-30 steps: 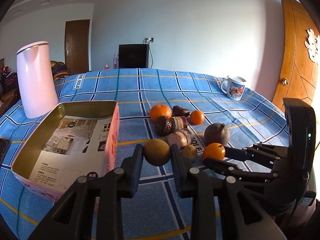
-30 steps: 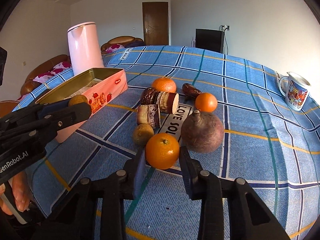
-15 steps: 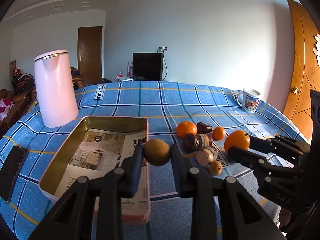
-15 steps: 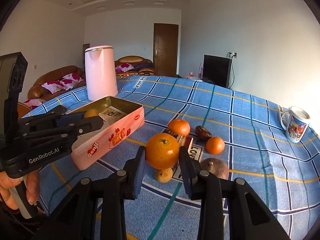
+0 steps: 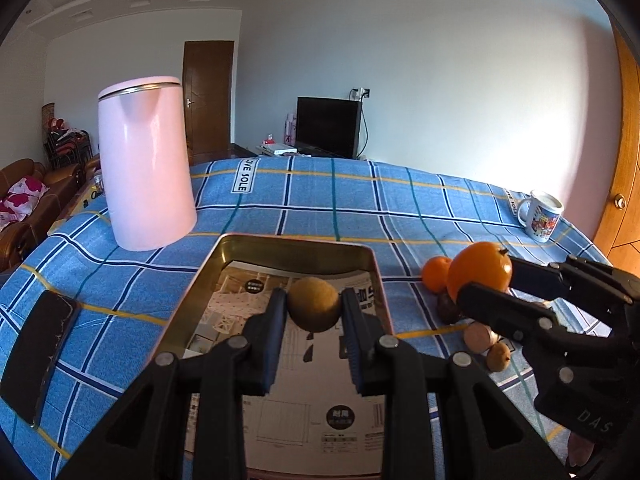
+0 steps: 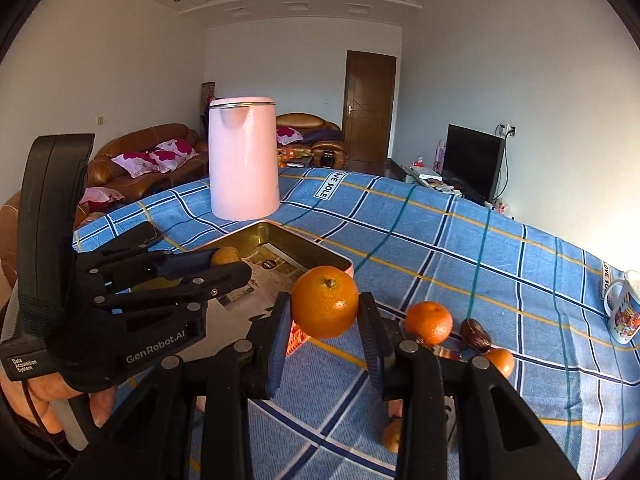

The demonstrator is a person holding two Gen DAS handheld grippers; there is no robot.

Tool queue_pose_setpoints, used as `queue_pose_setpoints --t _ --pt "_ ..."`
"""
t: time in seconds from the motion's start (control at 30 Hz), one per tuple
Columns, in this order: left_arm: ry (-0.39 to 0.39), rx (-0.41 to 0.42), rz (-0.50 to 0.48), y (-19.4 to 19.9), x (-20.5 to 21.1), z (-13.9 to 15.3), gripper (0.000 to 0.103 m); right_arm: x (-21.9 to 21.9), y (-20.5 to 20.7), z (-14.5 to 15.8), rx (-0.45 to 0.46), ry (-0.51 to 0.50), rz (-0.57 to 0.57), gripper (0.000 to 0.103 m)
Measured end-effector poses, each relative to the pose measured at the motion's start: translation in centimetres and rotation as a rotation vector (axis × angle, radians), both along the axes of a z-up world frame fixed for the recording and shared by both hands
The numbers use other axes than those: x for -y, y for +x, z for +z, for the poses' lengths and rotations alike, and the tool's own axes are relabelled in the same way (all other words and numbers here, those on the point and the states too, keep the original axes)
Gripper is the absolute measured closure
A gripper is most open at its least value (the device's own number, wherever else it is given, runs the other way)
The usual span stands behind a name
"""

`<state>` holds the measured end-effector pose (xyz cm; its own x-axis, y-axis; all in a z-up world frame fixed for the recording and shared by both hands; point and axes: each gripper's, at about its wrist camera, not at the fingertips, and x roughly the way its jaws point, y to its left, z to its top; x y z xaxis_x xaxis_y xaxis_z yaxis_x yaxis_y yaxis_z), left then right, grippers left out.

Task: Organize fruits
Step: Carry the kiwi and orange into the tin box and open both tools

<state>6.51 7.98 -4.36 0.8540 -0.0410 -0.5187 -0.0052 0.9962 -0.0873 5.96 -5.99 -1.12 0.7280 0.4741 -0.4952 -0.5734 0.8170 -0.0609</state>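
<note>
My left gripper [image 5: 314,312] is shut on a brown round fruit [image 5: 314,309] and holds it above the inside of the open metal tin [image 5: 296,246], which is lined with printed paper. My right gripper [image 6: 325,312] is shut on an orange [image 6: 325,301], raised just right of the tin's near corner [image 6: 344,264]; it shows in the left wrist view [image 5: 480,270] too. On the blue checked tablecloth lie other fruits: an orange [image 6: 429,321], a dark date [image 6: 475,334], a small orange [image 6: 500,361], and a small brown fruit [image 5: 498,356].
A tall pink kettle [image 5: 146,162] stands behind the tin at the left. A black phone [image 5: 38,354] lies at the table's left edge. A printed mug [image 5: 540,216] stands at the far right. A sofa, doors and a TV lie beyond the table.
Both grippers rose and moved left toward the tin with their fruits. The brown fruit is now over the tin's inside; the orange is near the tin's right corner.
</note>
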Motion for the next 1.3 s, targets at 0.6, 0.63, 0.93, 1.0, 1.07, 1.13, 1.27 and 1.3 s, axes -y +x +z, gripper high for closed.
queue_pose_setpoints --t 0.6,0.63,0.93,1.0,1.07,1.13,1.27,1.3 --pt "-0.032 -0.079 0.048 1.9 -3.7 -1.5 0.074 -5.6 3.6 -2.5 -0.111 -0.038 0.056 0.068" --pt "-0.031 -0.082 0.049 2.0 -3.8 -1.6 0.074 -5.7 3.7 -2.7 -0.115 -0.043 0.057 0.068" --pt "-0.015 -0.112 0.047 2.4 -4.1 -2.0 0.074 -6.7 4.0 -3.7 -0.156 -0.085 0.079 0.068" --pt "-0.018 -0.118 0.049 2.5 -4.2 -2.0 0.074 -6.9 4.1 -3.8 -0.156 -0.094 0.081 0.068" --pt "-0.01 -0.123 0.052 2.6 -4.1 -2.0 0.074 -7.0 4.1 -3.8 -0.16 -0.097 0.083 0.068" --pt "-0.009 -0.127 0.055 2.7 -4.2 -2.1 0.074 -7.1 4.1 -3.9 -0.159 -0.105 0.085 0.068" --pt "-0.011 -0.136 0.057 2.8 -4.3 -2.2 0.074 -7.4 4.1 -3.9 -0.157 -0.119 0.091 0.068" --pt "-0.009 -0.138 0.058 2.8 -4.3 -2.2 0.074 -7.5 4.0 -4.0 -0.155 -0.124 0.092 0.067"
